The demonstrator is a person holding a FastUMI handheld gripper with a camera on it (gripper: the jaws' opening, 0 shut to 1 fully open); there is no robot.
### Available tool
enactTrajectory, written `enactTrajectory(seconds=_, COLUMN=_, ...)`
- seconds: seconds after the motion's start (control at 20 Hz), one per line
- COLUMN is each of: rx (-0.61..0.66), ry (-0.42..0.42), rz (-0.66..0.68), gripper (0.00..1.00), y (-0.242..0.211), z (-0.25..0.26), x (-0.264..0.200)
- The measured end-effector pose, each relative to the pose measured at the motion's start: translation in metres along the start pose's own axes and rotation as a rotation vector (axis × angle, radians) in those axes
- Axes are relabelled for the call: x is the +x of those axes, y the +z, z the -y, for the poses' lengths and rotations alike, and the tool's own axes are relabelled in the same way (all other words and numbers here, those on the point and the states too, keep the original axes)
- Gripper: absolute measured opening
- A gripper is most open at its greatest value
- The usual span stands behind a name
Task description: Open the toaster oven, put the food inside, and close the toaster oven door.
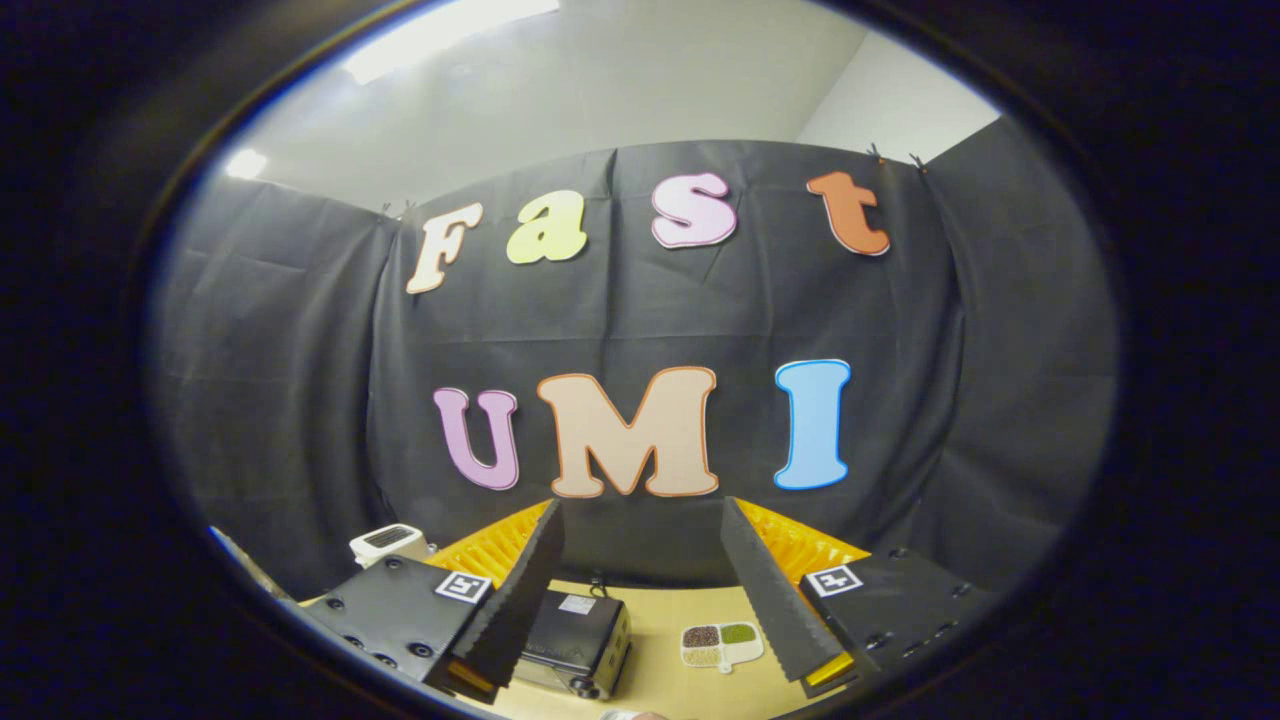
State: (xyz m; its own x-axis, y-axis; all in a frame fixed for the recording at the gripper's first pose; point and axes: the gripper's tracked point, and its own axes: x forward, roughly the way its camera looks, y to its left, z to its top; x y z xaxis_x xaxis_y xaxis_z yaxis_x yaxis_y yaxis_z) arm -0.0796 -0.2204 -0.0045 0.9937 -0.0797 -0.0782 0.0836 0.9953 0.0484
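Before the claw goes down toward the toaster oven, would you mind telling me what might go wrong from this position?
1. The open claw is held high and empty, with the toaster oven low on the table and partly behind one finger; the door handle may be misjudged on approach.
2. The food tray lies close beside the oven, so a sideways descent could knock it.
3. I cannot tell whether the oven door is open.
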Motion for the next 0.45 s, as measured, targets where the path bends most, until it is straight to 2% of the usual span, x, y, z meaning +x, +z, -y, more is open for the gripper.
enactTrajectory(seconds=0.45, rx=-0.003, ry=0.036, rz=0.003, gripper=0.98, y=0.0, z=0.017, x=0.007)
